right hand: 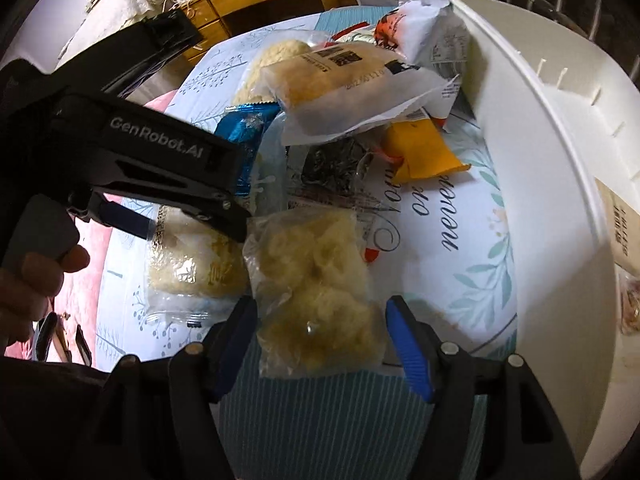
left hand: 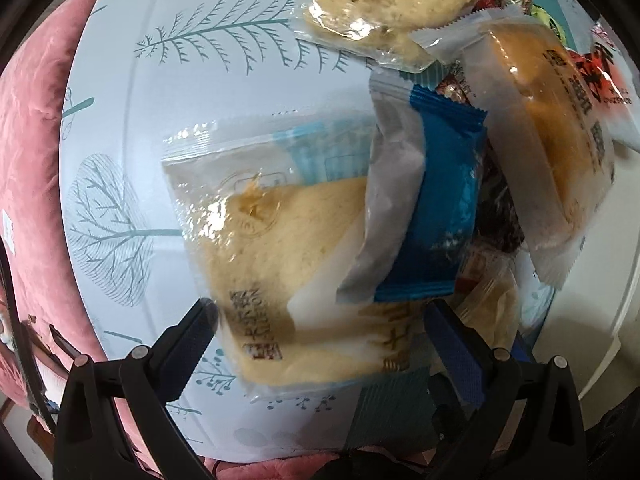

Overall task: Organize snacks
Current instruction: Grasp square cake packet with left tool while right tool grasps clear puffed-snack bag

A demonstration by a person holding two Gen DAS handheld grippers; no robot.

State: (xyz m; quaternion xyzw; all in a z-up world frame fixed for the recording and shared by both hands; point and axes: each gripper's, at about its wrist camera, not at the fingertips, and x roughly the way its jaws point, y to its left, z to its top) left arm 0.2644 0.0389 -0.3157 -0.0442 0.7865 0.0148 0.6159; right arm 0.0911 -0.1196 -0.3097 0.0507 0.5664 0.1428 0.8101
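My left gripper (left hand: 320, 316) fingers gape around a bread packet (left hand: 280, 256); my right gripper (right hand: 320, 320) straddles a clear pastry bag (right hand: 316, 292) unclenched, both on the worktop (right hand: 452, 280) beside a white bin (right hand: 560, 184).

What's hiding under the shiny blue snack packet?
The blue packet lies partly on a clear-wrapped cake slice, with a grey wrapper draped over its left side. A dark wrapper peeks out beside it; anything deeper under it is covered.

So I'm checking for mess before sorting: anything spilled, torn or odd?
No spill or tear is visible. The snacks are just jumbled: a blue foil packet leans across a clear-wrapped pale cake, and other packets overlap behind.
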